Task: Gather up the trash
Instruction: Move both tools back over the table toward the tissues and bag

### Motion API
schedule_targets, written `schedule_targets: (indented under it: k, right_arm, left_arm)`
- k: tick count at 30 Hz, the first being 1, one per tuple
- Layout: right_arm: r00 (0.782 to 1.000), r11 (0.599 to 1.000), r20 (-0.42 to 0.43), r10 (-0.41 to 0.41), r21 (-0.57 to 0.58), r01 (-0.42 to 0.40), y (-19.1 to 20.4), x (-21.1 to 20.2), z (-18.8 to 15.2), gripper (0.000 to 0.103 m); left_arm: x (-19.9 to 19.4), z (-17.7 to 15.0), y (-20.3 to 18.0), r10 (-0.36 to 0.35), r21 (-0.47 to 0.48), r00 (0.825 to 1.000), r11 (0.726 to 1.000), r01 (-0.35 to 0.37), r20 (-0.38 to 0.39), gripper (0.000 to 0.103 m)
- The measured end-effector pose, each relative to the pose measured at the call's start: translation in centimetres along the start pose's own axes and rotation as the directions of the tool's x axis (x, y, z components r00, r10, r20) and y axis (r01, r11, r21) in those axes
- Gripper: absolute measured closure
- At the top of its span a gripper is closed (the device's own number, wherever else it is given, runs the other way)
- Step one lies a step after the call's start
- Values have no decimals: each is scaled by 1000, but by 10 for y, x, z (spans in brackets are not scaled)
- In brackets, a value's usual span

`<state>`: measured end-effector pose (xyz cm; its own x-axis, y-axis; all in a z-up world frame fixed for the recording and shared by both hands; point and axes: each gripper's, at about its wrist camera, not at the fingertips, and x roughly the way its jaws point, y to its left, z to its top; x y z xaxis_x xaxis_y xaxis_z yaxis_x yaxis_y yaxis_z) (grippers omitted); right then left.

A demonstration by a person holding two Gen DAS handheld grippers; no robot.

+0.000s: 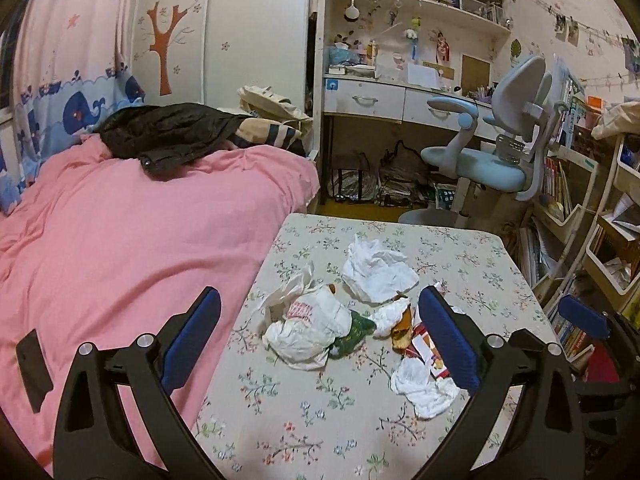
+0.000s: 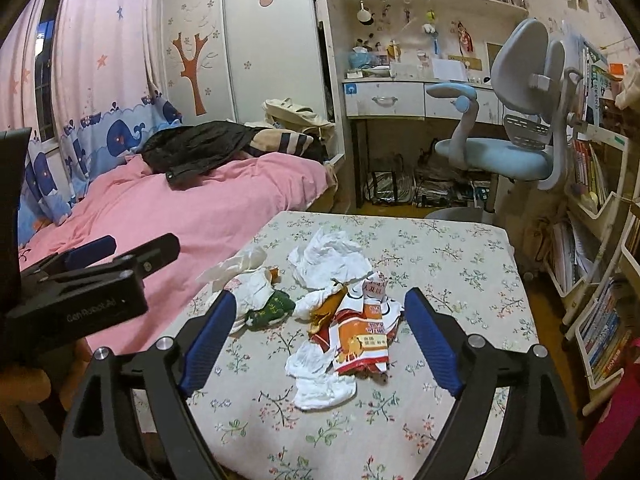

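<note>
A pile of trash lies in the middle of the floral-cloth table (image 1: 472, 264) (image 2: 460, 256). It holds a crumpled white tissue (image 1: 376, 276) (image 2: 328, 260), a white plastic bag (image 1: 308, 328) (image 2: 244, 280), a green wrapper (image 1: 354, 332) (image 2: 272, 308), an orange snack packet (image 1: 420, 340) (image 2: 360, 336) and another white tissue (image 1: 420, 388) (image 2: 316, 376). My left gripper (image 1: 320, 294) hovers open over the pile's left side, nothing in its jaws. My right gripper (image 2: 321, 295) is open above the snack packet, holding nothing. Each gripper shows at the edge of the other's view: the left gripper (image 2: 100, 252), the right gripper (image 1: 580, 316).
A bed with a pink cover (image 1: 120, 240) (image 2: 200, 200) runs along the table's left edge, a black jacket (image 1: 168, 132) on it. Beyond the table stand a blue desk chair (image 1: 492, 160) (image 2: 512, 148) and a desk. A shelf trolley with books (image 1: 592, 248) (image 2: 592, 240) stands right.
</note>
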<state>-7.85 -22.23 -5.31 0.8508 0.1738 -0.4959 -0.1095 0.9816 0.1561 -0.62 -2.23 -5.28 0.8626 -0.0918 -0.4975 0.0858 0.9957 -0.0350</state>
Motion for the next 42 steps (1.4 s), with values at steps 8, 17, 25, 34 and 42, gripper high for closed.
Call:
schedule_targets:
  k: [8, 17, 25, 34, 42]
  right_arm:
    - [1000, 1000, -18, 12, 5, -12, 1, 7, 1, 20]
    - [999, 1000, -36, 8, 4, -8, 0, 9, -1, 19]
    - [997, 997, -83, -4, 71, 10, -18, 16, -2, 19]
    - [947, 992, -314, 61, 126, -23, -26, 49, -32, 31]
    - [881, 999, -471, 40, -4, -47, 13, 89, -62, 34]
  left_arm:
    - [10, -2, -2, 15, 8, 1000, 1000, -15, -8, 8]
    - [11, -3, 2, 19, -8, 1000, 1000, -20, -16, 8]
    - [25, 0, 26, 43, -52, 996, 998, -47, -79, 8]
    - [46, 1, 82, 115, -177, 976, 973, -148, -184, 8]
    - [63, -6, 93, 133, -189, 961, 965, -181, -242, 8]
